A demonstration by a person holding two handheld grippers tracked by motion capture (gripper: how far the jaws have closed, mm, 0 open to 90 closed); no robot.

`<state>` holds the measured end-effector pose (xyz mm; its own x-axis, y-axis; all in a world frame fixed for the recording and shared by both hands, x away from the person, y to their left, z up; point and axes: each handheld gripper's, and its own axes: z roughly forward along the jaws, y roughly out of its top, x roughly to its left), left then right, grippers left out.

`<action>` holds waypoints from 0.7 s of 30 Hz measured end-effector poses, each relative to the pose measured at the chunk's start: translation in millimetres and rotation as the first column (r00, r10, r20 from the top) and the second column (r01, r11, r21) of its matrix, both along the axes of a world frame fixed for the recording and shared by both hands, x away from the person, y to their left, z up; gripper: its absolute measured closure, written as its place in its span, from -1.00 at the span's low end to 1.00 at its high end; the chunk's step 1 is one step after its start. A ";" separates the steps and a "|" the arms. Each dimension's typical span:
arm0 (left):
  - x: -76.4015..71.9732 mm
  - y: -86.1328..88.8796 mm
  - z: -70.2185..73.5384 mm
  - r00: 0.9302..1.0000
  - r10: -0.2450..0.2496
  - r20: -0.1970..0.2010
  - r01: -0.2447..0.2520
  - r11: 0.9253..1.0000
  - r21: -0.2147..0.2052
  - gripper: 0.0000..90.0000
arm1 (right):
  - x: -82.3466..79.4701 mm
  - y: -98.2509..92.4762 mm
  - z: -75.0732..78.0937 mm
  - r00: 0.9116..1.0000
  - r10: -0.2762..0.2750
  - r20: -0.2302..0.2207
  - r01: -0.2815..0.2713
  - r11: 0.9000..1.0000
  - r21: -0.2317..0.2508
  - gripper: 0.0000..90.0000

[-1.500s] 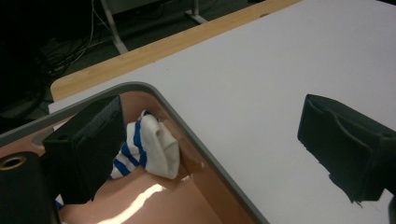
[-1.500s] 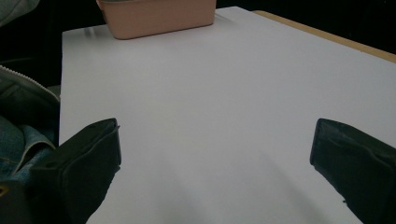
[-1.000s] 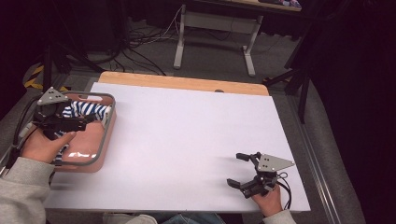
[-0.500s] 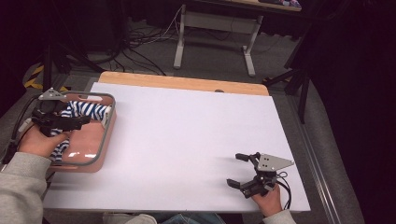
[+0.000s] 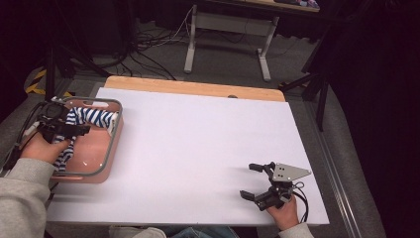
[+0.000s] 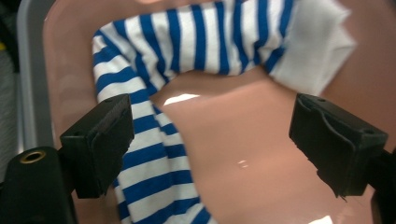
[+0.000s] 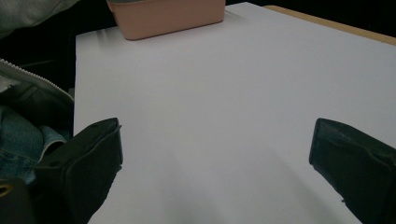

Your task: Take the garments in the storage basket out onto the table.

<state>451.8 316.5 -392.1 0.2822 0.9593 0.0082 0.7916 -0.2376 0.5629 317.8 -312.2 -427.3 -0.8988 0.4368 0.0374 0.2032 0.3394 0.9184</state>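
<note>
The left gripper [image 5: 74, 133], jaws wide and just closing, hangs over a striped sock [image 6: 154, 154] in the pink tray [image 5: 111, 148], apparently to grasp it, while the right gripper [image 5: 255, 181] rests wide open on the table [image 5: 198, 144].

A basin [image 5: 115, 130] is set at the left edge of the table [image 5: 198, 144], and a striped sock [image 6: 187, 51] is laid inside it. The left gripper [image 5: 62, 130] is held over the basin, above the sock. The right gripper [image 5: 256, 181] is kept well apart, near the table's front right corner.
</note>
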 end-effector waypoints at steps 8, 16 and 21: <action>10.3 -4.5 -7.2 0.997 0.038 -0.066 -0.032 0.996 0.083 -0.56 | 0.2 -0.4 -0.3 1.000 0.013 -0.013 -0.013 1.000 0.014 -0.93; 17.0 -2.2 -14.7 0.989 0.067 -0.135 -0.053 0.993 0.109 -0.56 | -0.3 0.4 -0.3 1.000 0.019 -0.014 -0.018 1.000 0.012 -0.93; 19.4 -0.9 -17.6 0.985 0.076 -0.158 -0.059 0.992 0.109 -0.57 | -0.3 0.5 -0.3 1.000 0.021 -0.015 -0.021 1.000 0.013 -0.93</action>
<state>471.1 315.6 -409.7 0.2227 0.9725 0.0677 0.8861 -0.2309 0.4019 317.5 -311.7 -427.7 -0.9071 0.4171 0.0565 0.2099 0.3320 0.9196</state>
